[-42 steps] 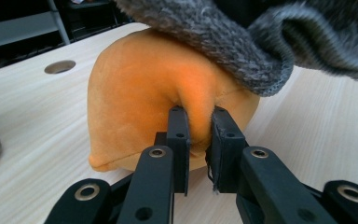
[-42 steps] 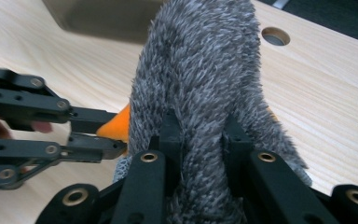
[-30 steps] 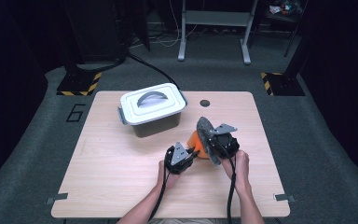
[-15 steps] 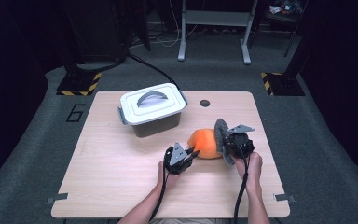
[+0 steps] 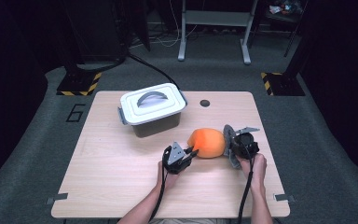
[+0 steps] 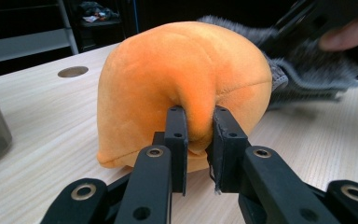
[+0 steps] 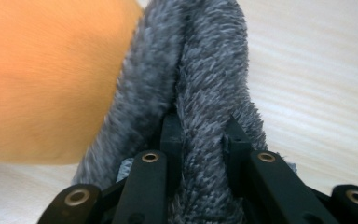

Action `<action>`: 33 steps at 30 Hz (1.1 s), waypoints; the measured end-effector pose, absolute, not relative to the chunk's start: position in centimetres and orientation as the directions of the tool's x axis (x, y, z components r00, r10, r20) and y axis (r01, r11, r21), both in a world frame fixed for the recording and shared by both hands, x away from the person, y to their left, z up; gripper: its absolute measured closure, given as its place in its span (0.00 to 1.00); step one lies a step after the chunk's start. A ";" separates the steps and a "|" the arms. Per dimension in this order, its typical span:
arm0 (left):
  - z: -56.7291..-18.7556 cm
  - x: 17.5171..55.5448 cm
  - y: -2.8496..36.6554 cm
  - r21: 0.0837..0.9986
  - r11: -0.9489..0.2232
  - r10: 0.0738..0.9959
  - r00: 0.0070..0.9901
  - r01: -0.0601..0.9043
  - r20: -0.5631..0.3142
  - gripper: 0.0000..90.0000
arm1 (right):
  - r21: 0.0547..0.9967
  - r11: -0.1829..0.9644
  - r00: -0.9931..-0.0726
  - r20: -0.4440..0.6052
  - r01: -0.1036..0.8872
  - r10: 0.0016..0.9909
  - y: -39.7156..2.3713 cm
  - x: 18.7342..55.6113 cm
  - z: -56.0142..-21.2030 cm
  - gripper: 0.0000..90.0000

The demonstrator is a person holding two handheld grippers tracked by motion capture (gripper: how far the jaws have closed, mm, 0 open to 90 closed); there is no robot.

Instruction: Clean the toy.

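Orange plush (image 5: 207, 142) lies on bench (image 5: 121, 186), right of centre; left gripper (image 5: 192, 152) pinches an orange fold; right gripper (image 7: 200, 126) clamps grey fur (image 7: 200, 70); advisable: both grips firm, pull evenly apart.

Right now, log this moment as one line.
left gripper: shut on orange plush | right gripper: shut on grey fur | lidded box: untouched

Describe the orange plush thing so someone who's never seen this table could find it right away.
On the light wooden table, look to the near right of the white lidded box. The orange plush lies there between the left gripper and the right gripper. It is the one bright orange, rounded soft thing, with a grey furry part at one end.
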State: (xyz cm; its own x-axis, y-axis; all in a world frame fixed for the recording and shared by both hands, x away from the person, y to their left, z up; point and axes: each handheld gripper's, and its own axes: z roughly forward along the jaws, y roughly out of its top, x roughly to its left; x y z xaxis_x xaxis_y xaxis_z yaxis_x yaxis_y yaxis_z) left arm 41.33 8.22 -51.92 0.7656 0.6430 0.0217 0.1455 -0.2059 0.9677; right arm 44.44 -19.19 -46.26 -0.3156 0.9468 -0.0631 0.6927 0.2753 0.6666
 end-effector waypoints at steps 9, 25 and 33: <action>-51.9 41.3 8.2 0.967 -0.211 0.635 0.772 0.145 0.024 0.87 | 0.761 0.308 -0.403 -0.068 0.571 0.913 -17.6 42.2 -41.5 0.84; -52.0 41.3 8.1 0.967 -0.217 0.635 0.772 0.136 0.034 0.86 | 0.742 0.444 -0.529 -0.142 0.502 0.837 -11.1 41.7 -41.8 0.83; -52.0 41.1 8.0 0.966 -0.222 0.628 0.777 0.136 0.036 0.86 | 0.745 0.393 -0.467 -0.124 0.539 0.876 -13.2 42.2 -42.1 0.84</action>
State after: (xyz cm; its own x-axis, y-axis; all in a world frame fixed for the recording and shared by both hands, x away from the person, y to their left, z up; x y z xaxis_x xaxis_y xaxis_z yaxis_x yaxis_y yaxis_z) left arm 41.14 7.97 -52.00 0.7773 0.6281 0.0355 0.1355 -0.2223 0.9655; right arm 42.18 -13.24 -42.12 -0.4666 0.8757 -0.1239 0.5388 0.3925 0.7454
